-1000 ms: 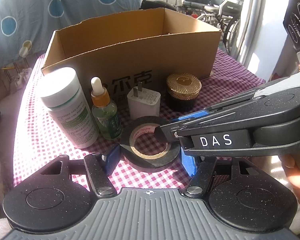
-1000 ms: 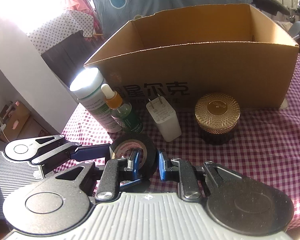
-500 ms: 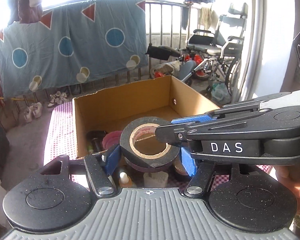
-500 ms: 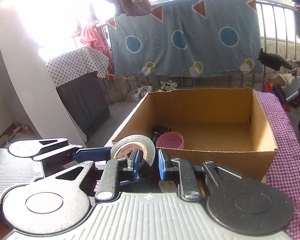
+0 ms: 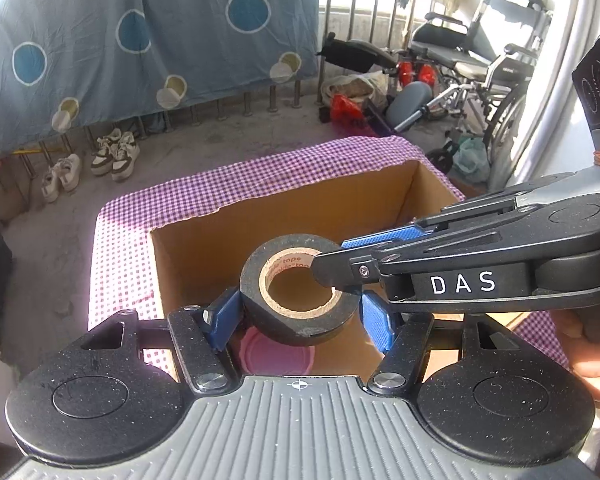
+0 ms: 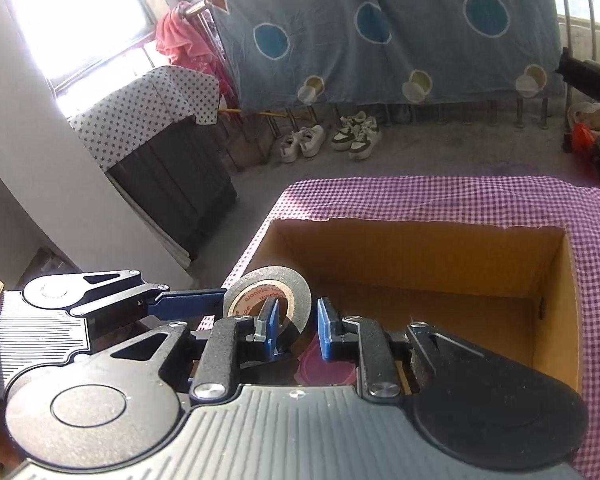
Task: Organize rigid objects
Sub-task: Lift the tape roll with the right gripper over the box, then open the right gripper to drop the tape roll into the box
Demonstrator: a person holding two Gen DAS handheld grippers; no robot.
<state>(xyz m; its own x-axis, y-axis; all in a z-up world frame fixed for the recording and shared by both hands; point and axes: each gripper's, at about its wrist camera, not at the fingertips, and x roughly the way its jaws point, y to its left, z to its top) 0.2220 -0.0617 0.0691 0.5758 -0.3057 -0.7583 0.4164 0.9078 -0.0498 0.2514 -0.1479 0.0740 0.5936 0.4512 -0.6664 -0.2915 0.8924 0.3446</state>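
I've got the black tape roll up over the open cardboard box, which sits on the purple checked tabletop. My right gripper is clamped on the roll's wall, one finger through the core and one outside. My left gripper brackets the roll; its left pad looks to touch the roll, the right pad shows a small gap, so I can't tell whether it is really squeezing or just steadying.

Roll lies flat, hole up, above the box's near left part. A pink lid sits in the box right under it.

Step in hand, as I judge it: drop-off into the box. To do it well:
- lower the roll below the box rim before letting go, don't drop from height
- shift a bit toward bare box floor so it doesn't land on the pink lid and tip
- ease the left gripper clear first, then let the right one go
- lift the right finger straight up out of the core so it doesn't drag the roll
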